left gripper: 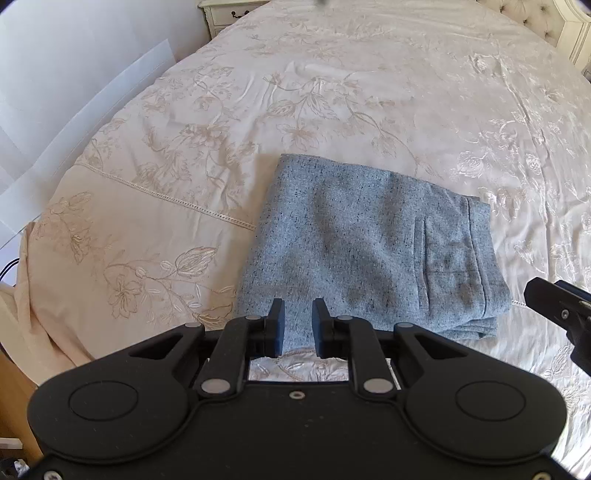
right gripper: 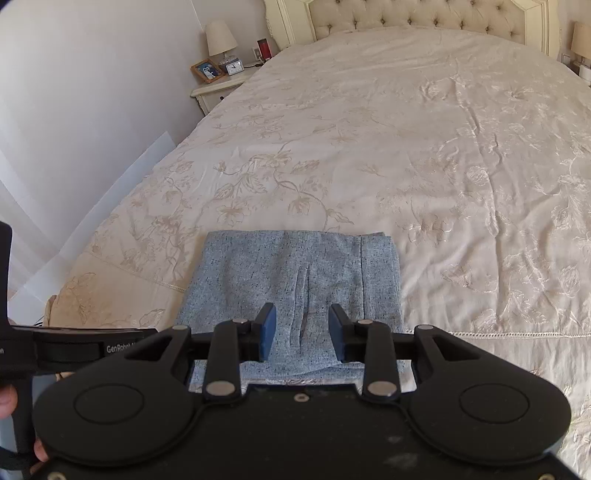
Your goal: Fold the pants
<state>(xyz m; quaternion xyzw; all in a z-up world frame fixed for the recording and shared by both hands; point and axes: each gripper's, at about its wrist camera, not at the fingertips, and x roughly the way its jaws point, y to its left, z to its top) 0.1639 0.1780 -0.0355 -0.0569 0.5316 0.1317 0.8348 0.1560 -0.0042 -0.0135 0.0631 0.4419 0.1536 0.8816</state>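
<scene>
Nearest the left wrist camera, the left gripper (left gripper: 298, 325) hung above the near edge of the pants (left gripper: 369, 251), its blue-padded jaws parted by a narrow gap and holding nothing. Nearest the right wrist camera, the right gripper (right gripper: 302, 332) stood over the same garment with its jaws spread wider, also empty; between them showed a slit pocket (right gripper: 302, 295) in the cloth. At the lower left of the right view, part of the left gripper's black body crossed the frame, with fingertips (right gripper: 7, 400) of the person's hand beside it. At the right edge of the left view, a black piece of the right gripper jutted in.

The pants, a speckled grey-blue fabric, lay folded into a compact, roughly rectangular stack near the foot of the bed, on the bedspread (right gripper: 443, 147). The stack lay flat, several layers visible at its near right corner, and a seam ran along its right side.

Beyond it the cream, flower-embroidered bedspread stretched away, lightly creased. Far off stood the tufted headboard (right gripper: 417, 14). To the left of it a nightstand (right gripper: 218, 90) carried a lamp (right gripper: 221, 40), a framed picture (right gripper: 207, 70) and a small clock (right gripper: 234, 67)
</scene>
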